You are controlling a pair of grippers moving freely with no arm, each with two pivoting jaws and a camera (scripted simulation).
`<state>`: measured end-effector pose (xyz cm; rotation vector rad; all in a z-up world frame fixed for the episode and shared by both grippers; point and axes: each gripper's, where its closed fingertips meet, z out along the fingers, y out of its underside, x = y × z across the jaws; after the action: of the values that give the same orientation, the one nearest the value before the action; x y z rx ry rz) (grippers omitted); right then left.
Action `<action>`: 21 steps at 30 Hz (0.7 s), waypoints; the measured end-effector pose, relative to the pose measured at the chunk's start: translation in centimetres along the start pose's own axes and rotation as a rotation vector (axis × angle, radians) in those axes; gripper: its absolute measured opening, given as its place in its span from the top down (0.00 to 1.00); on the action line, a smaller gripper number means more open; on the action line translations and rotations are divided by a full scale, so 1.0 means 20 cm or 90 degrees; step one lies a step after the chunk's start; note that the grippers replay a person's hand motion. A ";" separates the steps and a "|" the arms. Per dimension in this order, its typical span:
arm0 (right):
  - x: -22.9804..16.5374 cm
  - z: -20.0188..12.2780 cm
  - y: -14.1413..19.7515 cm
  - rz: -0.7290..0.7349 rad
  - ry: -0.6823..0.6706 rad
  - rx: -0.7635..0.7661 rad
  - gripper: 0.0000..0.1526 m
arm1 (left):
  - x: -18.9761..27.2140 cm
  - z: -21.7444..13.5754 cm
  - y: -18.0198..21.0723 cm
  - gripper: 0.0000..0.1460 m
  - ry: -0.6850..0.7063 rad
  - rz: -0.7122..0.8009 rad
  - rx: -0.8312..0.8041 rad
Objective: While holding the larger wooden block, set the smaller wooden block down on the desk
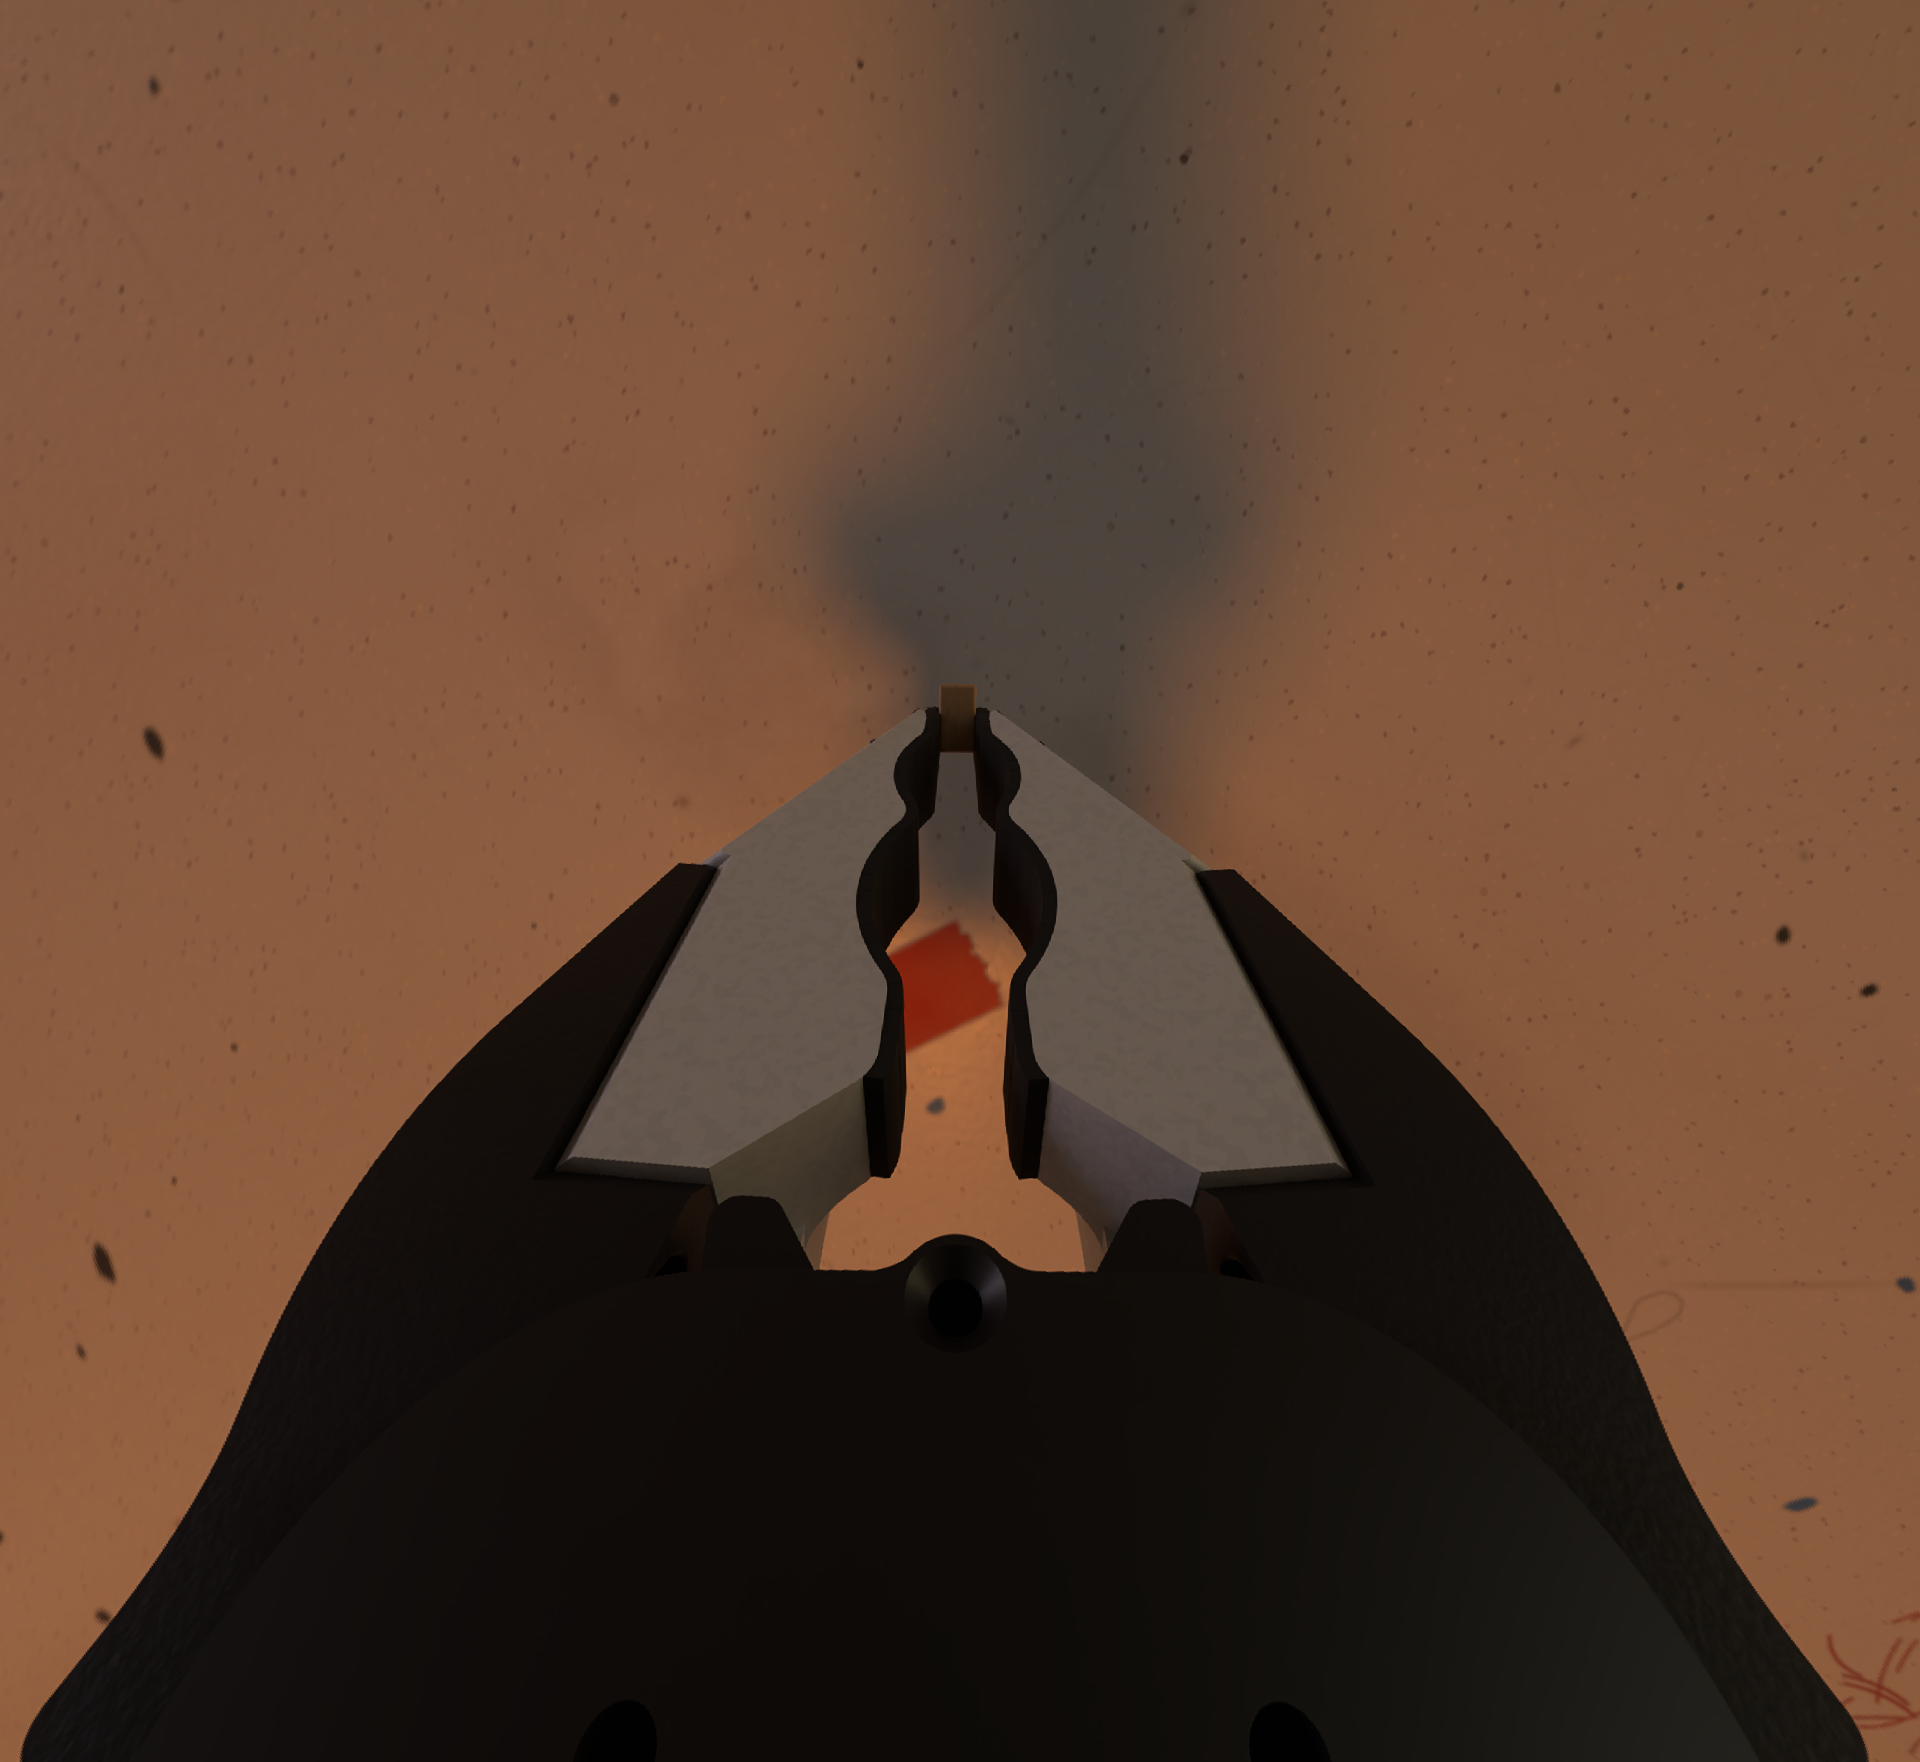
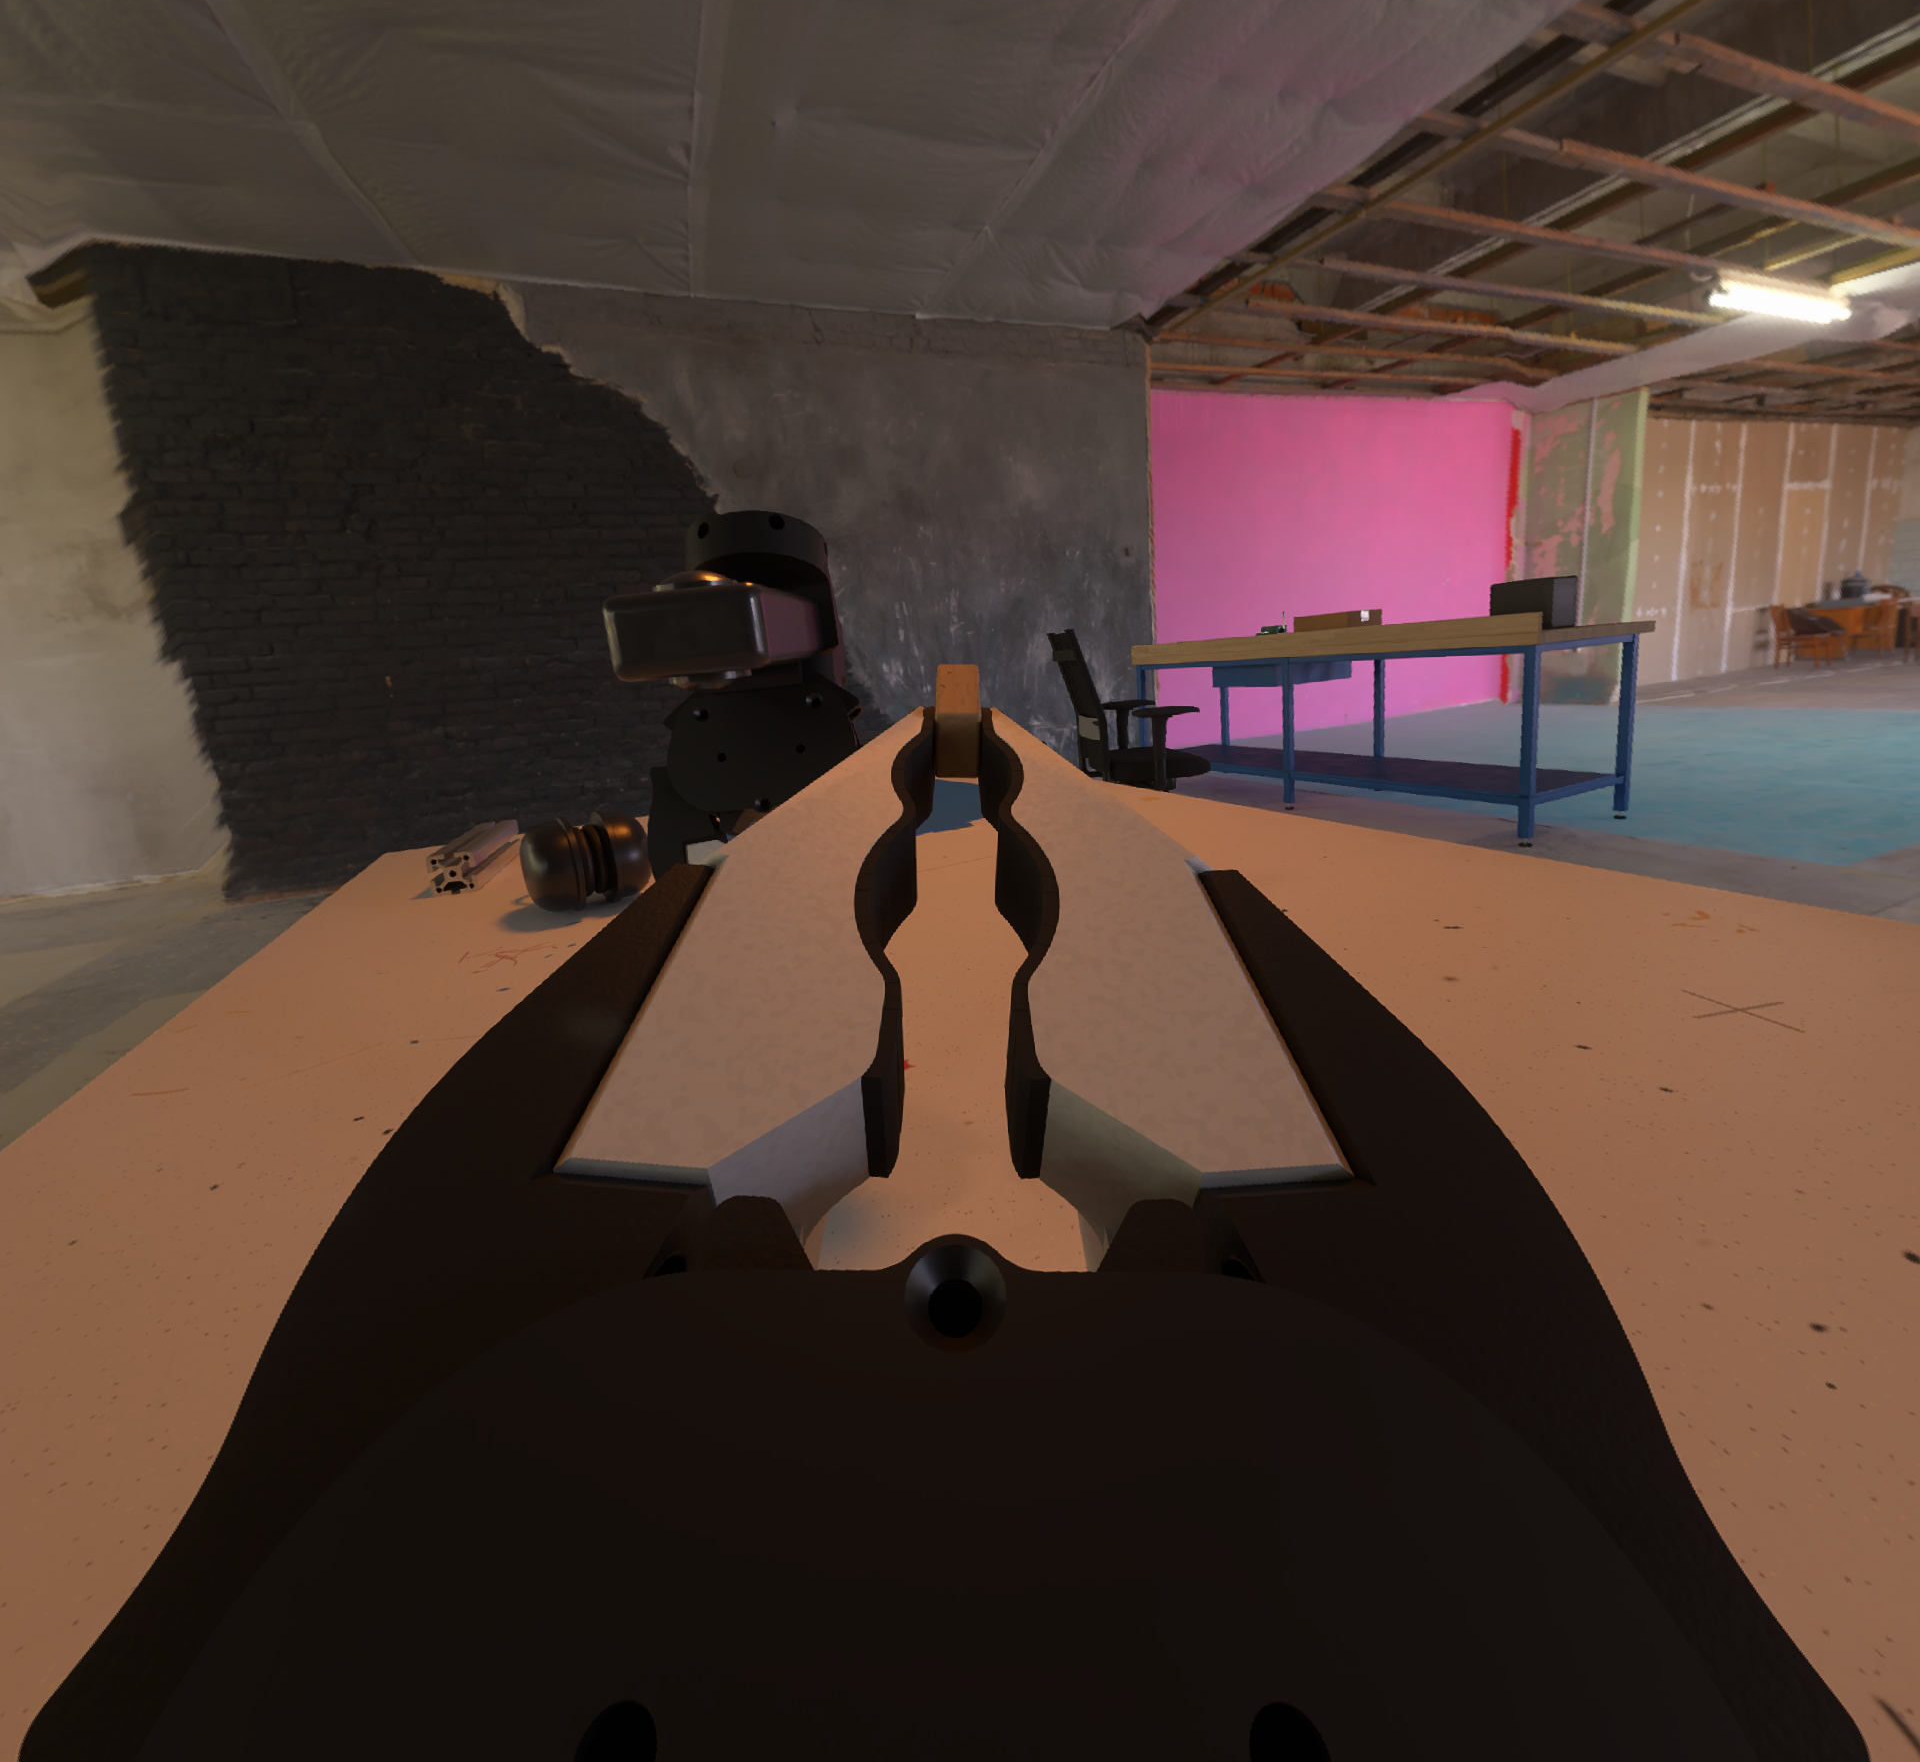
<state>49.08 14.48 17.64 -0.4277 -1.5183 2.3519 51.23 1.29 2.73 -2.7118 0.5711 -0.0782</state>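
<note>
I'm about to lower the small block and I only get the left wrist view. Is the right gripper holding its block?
Observer: Yes. The right gripper is shut on the larger wooden block and holds it above the desk.
Operator: Is anything lying close to my left gripper?
Observer: A dark round knob lies on the desk just beside the left gripper, towards the desk's far edge.
</note>
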 end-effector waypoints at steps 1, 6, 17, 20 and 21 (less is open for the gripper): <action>0.00 0.00 0.00 0.001 -0.002 0.001 0.96 | 0.00 0.01 -0.01 0.96 0.005 0.004 0.002; 0.00 0.00 -0.01 0.002 -0.004 0.000 0.96 | -0.01 0.09 -0.11 0.96 0.017 0.035 0.005; 0.01 -0.03 -0.03 0.000 0.007 0.018 0.96 | -0.02 0.17 -0.20 0.96 0.024 0.044 0.020; 0.01 -0.02 -0.02 -0.003 0.009 0.010 0.96 | -0.02 0.18 -0.20 0.96 0.027 0.038 0.021; 0.01 -0.02 -0.02 -0.001 0.010 0.010 0.96 | -0.02 0.18 -0.20 0.96 0.028 0.033 0.024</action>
<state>49.11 15.11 17.81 -0.4399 -1.4916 2.3522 52.74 6.04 0.85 -2.6630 0.6467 -0.1329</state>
